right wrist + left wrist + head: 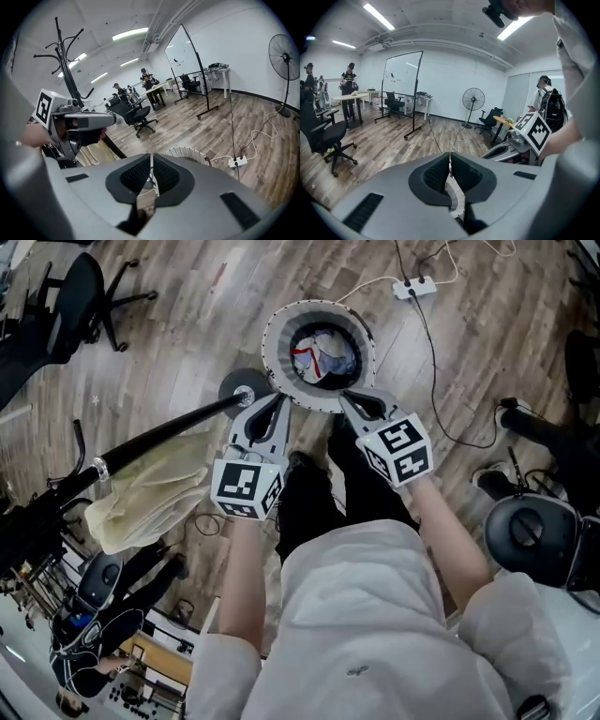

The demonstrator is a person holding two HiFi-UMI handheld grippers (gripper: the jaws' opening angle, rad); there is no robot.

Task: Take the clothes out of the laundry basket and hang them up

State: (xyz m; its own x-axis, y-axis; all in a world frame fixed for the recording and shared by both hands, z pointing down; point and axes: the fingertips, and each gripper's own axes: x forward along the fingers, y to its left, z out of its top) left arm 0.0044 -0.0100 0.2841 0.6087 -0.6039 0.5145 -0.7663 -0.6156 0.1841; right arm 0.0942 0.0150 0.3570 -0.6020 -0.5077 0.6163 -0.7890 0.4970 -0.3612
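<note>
Clothes in the laundry basket: likely soft, light, limp; pinch a raised fold. My left gripper and right gripper jaws: pressed together, empty.

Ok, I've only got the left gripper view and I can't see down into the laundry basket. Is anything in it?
Observer: Yes. In the head view the laundry basket holds bundled clothes in red, white and blue.
Operator: And where's the right gripper relative to it?
Observer: The right gripper points at the basket's near rim, next to the left gripper. I can't tell whether either one touches the rim.
Operator: Are the right jaws open?
Observer: No. The right gripper view shows them almost together, with nothing between them.
</note>
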